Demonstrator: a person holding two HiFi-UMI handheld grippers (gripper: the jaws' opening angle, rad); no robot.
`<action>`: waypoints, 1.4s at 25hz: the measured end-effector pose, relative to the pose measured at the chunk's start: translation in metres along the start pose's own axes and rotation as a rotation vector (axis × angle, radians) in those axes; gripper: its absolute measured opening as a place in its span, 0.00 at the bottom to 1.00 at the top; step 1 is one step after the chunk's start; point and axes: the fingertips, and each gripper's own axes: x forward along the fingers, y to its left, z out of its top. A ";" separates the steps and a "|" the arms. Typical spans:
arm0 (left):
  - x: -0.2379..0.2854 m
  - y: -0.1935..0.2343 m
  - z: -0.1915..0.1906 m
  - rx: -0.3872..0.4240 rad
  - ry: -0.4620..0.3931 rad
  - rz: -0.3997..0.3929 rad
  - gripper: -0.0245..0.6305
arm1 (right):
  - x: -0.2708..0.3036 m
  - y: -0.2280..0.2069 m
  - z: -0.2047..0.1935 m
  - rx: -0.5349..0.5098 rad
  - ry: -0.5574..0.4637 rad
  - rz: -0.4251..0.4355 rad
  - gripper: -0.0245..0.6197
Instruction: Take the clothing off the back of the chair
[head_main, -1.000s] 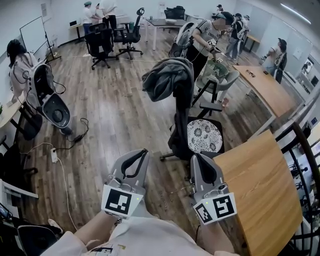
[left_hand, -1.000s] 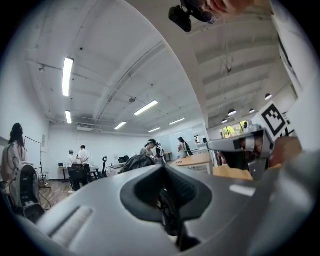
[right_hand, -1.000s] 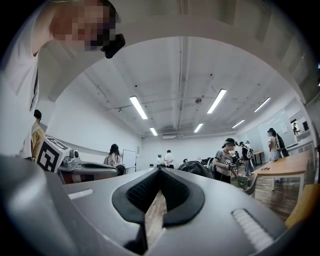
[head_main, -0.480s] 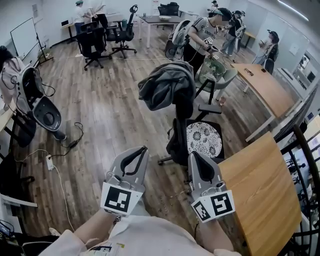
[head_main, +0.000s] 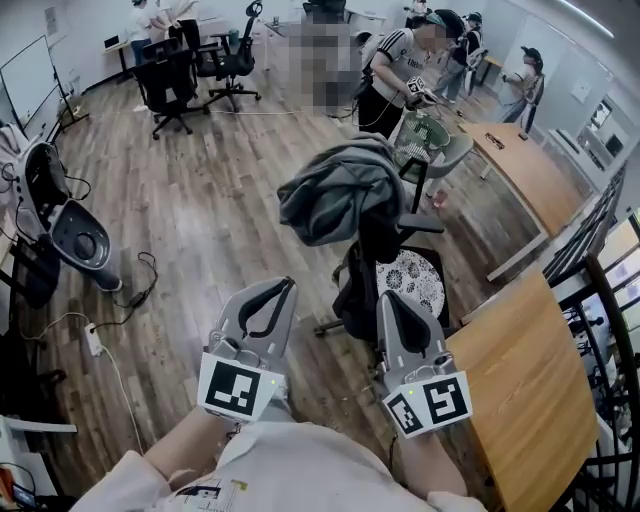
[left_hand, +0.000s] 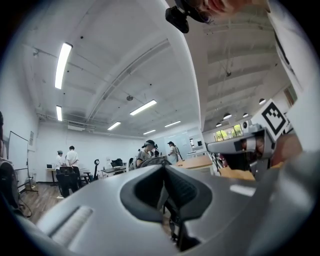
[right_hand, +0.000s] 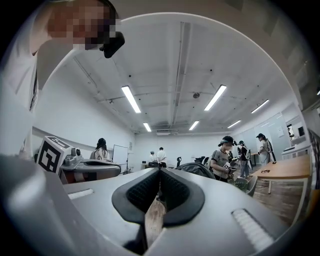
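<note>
**Two closed grippers short of a garment draped over a chair back**

Both tools are held level and side by side at the near edge of the scene. They point toward the far side, where the dark grey jacket-like garment (head_main: 335, 190) lies heaped over the top of the black office chair (head_main: 372, 262). The left gripper (head_main: 288, 284) has its jaws pressed together with nothing between them, and the right gripper (head_main: 385, 298) is likewise closed and empty. Each gripper view confirms this, showing the dark pads meeting along a single seam.

The garment lies beyond both jaw tips and apart from them, roughly between the lines along which the two tools point. Its long axis runs left to right across the top of the backrest. The larger bundle overhangs the left side, and a narrower fold reaches the right. The chair's seat, with a white floral-patterned cushion (head_main: 412, 282), faces right toward the light wooden table (head_main: 520, 375), so the backrest is approached from behind and from the side.

The left gripper appears slightly nearer the overhanging bulk, while the right gripper is in line with the backrest itself. The coming move probably requires both sets of jaws to spread and travel farther away before they can close on cloth. No contact has yet been made. Several people stand at the far side of the room, well apart from the chair
</note>
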 end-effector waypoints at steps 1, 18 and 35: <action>0.006 0.011 0.000 0.001 -0.005 -0.006 0.04 | 0.012 0.001 0.001 -0.004 0.001 -0.005 0.04; 0.087 0.102 -0.016 0.003 -0.062 -0.147 0.04 | 0.131 -0.002 -0.001 0.011 -0.002 -0.087 0.04; 0.138 0.079 -0.010 0.010 -0.073 -0.154 0.08 | 0.147 -0.056 -0.006 -0.011 0.048 -0.059 0.04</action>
